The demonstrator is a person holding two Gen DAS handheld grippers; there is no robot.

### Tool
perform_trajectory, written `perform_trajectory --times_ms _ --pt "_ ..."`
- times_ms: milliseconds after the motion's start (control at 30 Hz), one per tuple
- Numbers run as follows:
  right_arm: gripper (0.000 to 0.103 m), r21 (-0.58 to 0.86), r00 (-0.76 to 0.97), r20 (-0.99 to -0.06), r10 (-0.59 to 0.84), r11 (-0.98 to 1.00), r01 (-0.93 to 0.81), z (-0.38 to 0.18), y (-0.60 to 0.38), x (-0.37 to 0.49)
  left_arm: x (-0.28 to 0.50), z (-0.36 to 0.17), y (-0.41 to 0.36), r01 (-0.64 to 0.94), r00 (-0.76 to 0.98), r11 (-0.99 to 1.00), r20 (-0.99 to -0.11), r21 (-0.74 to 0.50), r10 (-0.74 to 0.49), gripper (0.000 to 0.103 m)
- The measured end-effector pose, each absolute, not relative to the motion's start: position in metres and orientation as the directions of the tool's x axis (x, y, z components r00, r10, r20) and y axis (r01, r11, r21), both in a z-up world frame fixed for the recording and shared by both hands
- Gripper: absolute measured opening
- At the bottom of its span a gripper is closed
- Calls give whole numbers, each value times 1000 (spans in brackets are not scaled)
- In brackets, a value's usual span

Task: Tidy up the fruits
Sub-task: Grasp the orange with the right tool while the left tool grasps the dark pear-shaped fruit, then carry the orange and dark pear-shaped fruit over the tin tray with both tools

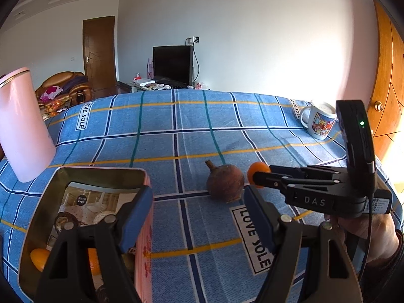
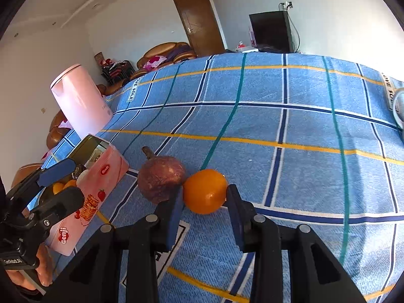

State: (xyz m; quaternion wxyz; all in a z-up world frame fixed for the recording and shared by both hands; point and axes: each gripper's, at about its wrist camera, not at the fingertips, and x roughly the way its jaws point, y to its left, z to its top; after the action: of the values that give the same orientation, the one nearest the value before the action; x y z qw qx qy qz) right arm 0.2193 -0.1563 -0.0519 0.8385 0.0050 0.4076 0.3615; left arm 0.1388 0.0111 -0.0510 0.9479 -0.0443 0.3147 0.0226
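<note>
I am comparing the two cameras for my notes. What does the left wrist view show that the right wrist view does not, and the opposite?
Only the left wrist view shows the whole printed mug and the inside of the tin from above.

Only the right wrist view shows the whole orange between the right gripper fingers, and the tin's printed side.

Both show the brown fruit beside the orange, the pink tin holding fruit, the pink kettle, the blue checked cloth and the open left gripper.

Blue plaid cloth (image 2: 303, 126) carries tin (image 2: 101, 184), kettle (image 2: 80, 101), mug (image 1: 319, 122), fruits.
</note>
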Motion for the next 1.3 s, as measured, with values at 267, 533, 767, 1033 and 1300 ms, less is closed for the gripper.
perform_trajectory --times_ms 267,533,767,1033,1300 --pt "37 215 566 -620 543 811 -544 -36 -183 209 170 -68 -9 -53 750 994 -661 -94 -22 77" --pt "37 202 610 -588 531 827 -525 -31 -195 206 202 -81 -20 -56 709 994 -705 -92 -26 77" --pt "37 188 626 -573 529 828 -528 -29 -195 202 218 -91 -24 -68 677 994 -736 -87 -17 77" --pt "37 184 635 -558 534 826 -532 -27 -196 197 223 -96 -22 -41 655 989 -752 -140 -79 53" --pt "37 157 664 -521 537 825 -543 -20 -196 187 209 -87 -18 -38 704 985 -704 -169 -94 53"
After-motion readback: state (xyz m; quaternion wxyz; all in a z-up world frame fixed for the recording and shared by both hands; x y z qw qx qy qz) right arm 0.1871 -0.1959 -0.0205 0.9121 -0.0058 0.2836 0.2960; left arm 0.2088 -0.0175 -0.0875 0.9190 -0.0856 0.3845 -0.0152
